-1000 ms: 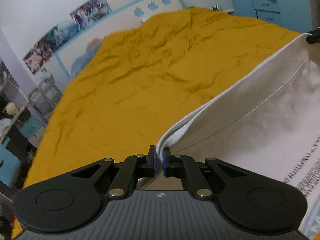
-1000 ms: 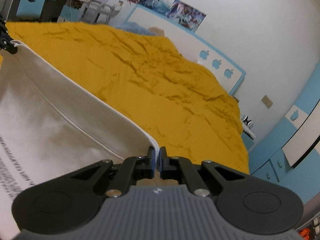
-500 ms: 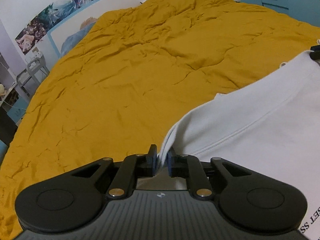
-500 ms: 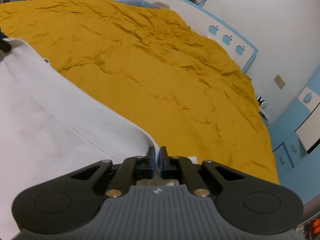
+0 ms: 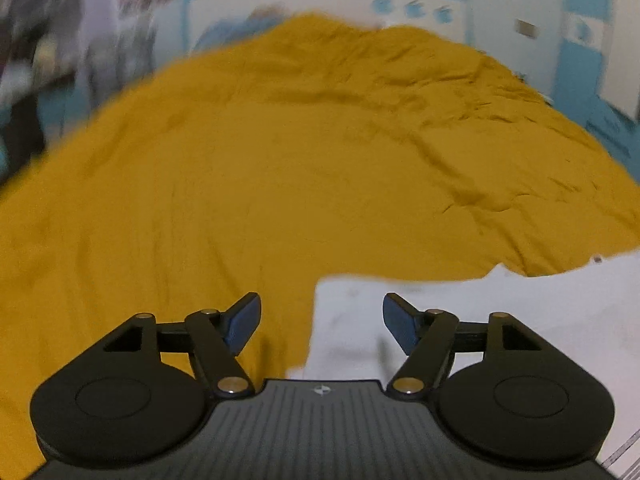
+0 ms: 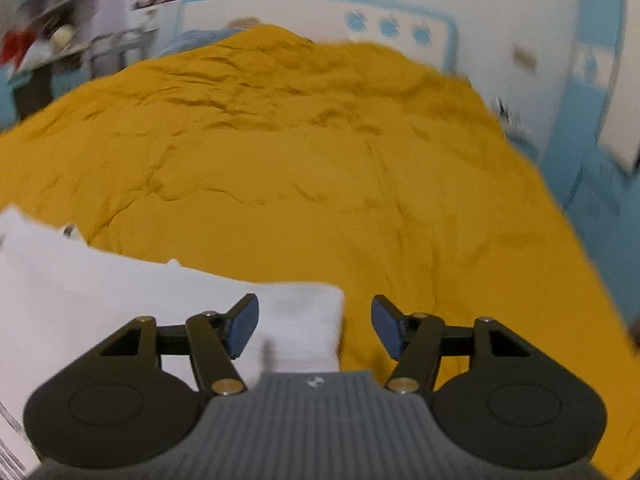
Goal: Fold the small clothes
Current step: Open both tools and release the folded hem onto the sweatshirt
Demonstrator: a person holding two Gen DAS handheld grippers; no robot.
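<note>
A white garment [image 5: 500, 312] lies flat on the mustard-yellow bedspread [image 5: 280, 160]. In the left wrist view its left corner sits between the jaws of my left gripper [image 5: 322, 326], which is open and holds nothing. In the right wrist view the garment [image 6: 120, 300] lies at the lower left, with its right corner between the jaws of my right gripper [image 6: 315, 326], also open and empty. Black print shows at the garment's near edge [image 6: 8, 448]. Both views are blurred by motion.
The bedspread [image 6: 320, 160] fills most of both views and is wrinkled. A white and blue headboard [image 6: 392, 24] with apple shapes stands at the far end. Blue cabinets [image 5: 580, 60] are at the right; cluttered shelves [image 6: 48, 40] at the left.
Both grippers have opened and let go of the garment's corners. The garment, held up and stretched before, now lies flat on the bed. Both cameras have swung.
</note>
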